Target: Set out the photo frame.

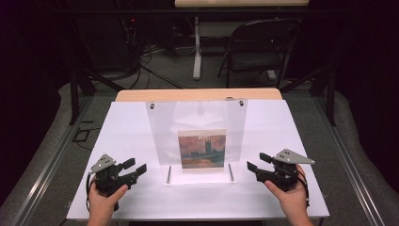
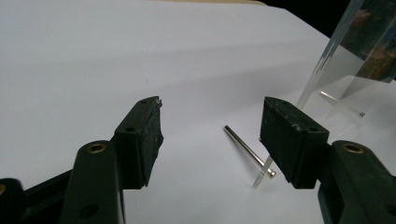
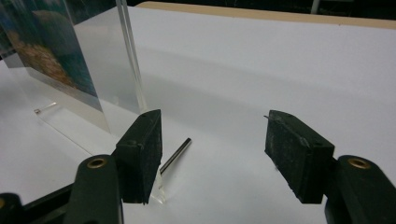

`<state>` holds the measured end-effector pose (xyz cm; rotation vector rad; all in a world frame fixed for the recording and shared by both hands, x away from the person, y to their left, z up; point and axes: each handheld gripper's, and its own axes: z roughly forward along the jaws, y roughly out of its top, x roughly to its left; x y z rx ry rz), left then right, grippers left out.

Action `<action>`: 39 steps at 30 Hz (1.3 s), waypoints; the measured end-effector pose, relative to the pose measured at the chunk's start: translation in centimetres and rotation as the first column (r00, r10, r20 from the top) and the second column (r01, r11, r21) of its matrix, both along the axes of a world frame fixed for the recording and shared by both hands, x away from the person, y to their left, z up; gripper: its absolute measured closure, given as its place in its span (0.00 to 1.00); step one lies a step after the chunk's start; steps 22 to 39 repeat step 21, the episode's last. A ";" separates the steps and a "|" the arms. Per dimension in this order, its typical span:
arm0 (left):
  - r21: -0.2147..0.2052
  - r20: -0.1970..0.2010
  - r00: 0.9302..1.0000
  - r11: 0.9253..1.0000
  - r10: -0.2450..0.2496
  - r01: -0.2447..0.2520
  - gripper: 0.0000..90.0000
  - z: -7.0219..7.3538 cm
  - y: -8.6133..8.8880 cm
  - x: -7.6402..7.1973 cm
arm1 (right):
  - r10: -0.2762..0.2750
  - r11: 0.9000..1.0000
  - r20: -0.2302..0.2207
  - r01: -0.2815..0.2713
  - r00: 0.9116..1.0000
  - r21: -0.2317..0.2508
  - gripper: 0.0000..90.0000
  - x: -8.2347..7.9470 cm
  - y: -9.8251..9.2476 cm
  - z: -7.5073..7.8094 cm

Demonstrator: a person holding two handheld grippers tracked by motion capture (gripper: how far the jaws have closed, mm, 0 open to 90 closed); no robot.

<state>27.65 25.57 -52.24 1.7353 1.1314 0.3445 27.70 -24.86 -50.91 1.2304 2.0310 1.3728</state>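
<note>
both claws gape – left claw [image 1: 136, 166], right claw [image 1: 254, 162] – flanking the clear frame [image 1: 197, 141].

Open hand-held gripper [image 3: 212, 156] beside acrylic frame [image 3: 126, 60]

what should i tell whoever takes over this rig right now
Left gripper: open, empty, low over the white sheet, left of the clear frame.
Right gripper: open, empty, low on the frame's right.
Frame: stands mid-sheet, leaning back, a painting print inside. One metal pin lies at its front left foot, another at its front right. Two screws at the top corners.
Done: nothing gripped yet; both grippers face the frame's sides.
Left: likely close in on the frame or pins; which is unclear.
</note>
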 end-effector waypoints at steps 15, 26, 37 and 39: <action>0.082 -0.019 1.000 0.996 -0.021 0.023 0.43 -1.6 -1.1 0.1 | 0.030 0.998 -0.068 -0.033 0.997 -0.048 0.41 0.2 1.1 -3.1; 0.083 -0.041 0.999 0.996 -0.029 0.032 0.43 -1.9 -1.1 0.3 | 0.018 1.000 -0.097 -0.021 0.995 -0.023 0.41 0.4 0.7 -3.4; 0.083 -0.041 0.999 0.996 -0.029 0.032 0.43 -1.9 -1.1 0.3 | 0.018 1.000 -0.097 -0.021 0.995 -0.023 0.41 0.4 0.7 -3.4; 0.083 -0.041 0.999 0.996 -0.029 0.032 0.43 -1.9 -1.1 0.3 | 0.018 1.000 -0.097 -0.021 0.995 -0.023 0.41 0.4 0.7 -3.4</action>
